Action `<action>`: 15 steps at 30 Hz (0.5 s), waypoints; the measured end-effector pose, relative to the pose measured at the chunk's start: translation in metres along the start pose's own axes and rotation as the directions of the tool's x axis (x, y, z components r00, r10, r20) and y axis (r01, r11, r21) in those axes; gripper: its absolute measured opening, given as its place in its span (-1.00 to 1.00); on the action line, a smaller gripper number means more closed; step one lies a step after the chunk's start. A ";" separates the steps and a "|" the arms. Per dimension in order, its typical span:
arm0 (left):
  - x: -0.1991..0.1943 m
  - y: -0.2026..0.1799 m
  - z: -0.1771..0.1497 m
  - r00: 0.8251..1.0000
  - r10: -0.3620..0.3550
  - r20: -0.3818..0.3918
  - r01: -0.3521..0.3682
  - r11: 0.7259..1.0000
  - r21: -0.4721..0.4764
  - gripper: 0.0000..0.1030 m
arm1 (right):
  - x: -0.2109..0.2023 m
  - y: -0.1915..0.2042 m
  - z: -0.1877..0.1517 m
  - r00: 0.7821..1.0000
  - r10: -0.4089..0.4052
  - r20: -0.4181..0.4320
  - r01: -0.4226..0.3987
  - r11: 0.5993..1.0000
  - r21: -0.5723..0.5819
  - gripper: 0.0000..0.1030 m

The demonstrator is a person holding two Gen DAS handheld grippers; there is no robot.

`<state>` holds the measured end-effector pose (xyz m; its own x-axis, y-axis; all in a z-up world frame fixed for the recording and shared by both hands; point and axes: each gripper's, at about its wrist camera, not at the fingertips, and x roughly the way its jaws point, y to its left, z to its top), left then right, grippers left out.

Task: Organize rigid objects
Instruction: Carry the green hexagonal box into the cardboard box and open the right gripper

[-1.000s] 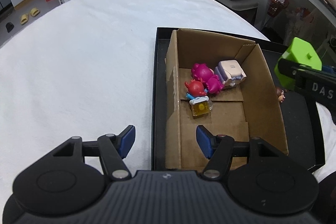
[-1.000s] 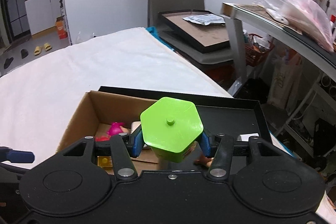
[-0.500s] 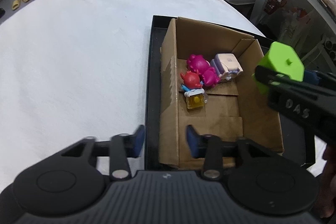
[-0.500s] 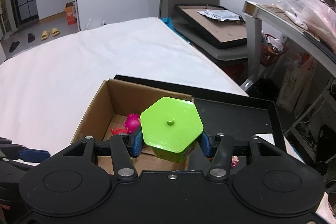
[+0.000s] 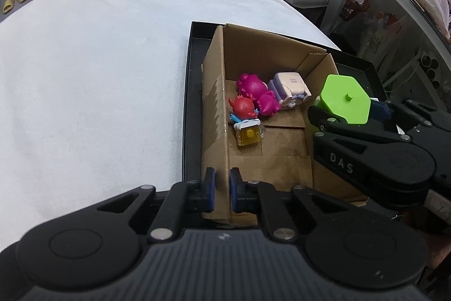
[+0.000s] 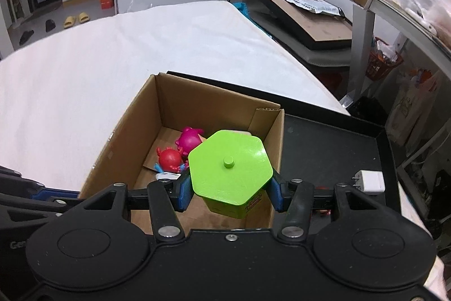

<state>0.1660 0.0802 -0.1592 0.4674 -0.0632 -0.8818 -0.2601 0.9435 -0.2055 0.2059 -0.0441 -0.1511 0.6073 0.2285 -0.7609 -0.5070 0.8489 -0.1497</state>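
An open cardboard box (image 5: 214,109) stands in a black tray (image 5: 191,92) on the white table. It holds a magenta toy (image 5: 253,92), a red toy (image 5: 243,107), a yellow mug toy (image 5: 249,133) and a pale boxy toy (image 5: 289,86). My left gripper (image 5: 222,189) is shut on the box's near left wall, one blue pad on each side. My right gripper (image 6: 229,188) is shut on a green hexagonal container (image 6: 229,162) and holds it above the right side of the box (image 6: 132,131). In the left wrist view the green container (image 5: 345,99) hangs over the right wall.
A white charger (image 6: 369,181) lies on the black tray (image 6: 332,148) to the right of the box. White cloth covers the table (image 5: 98,61) to the left. A chair with a framed board (image 6: 304,13) and a shelf with bags stand beyond the table's right edge.
My left gripper's jaws closed from wide apart onto the box wall. The right gripper carried the green container leftward and down, from beside the box to over its right side.
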 end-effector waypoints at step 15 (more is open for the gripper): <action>-0.009 -0.005 -0.002 0.999 0.033 0.032 -0.033 0.999 0.007 -0.80 | -0.019 -0.016 -0.007 0.995 -0.065 0.071 0.065 0.998 -0.001 0.21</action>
<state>0.1614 0.0755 -0.1510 0.4851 -0.0217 -0.8742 -0.2699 0.9472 -0.1732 0.1983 -0.0654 -0.1386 0.6805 0.2063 -0.7031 -0.4669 0.8616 -0.1992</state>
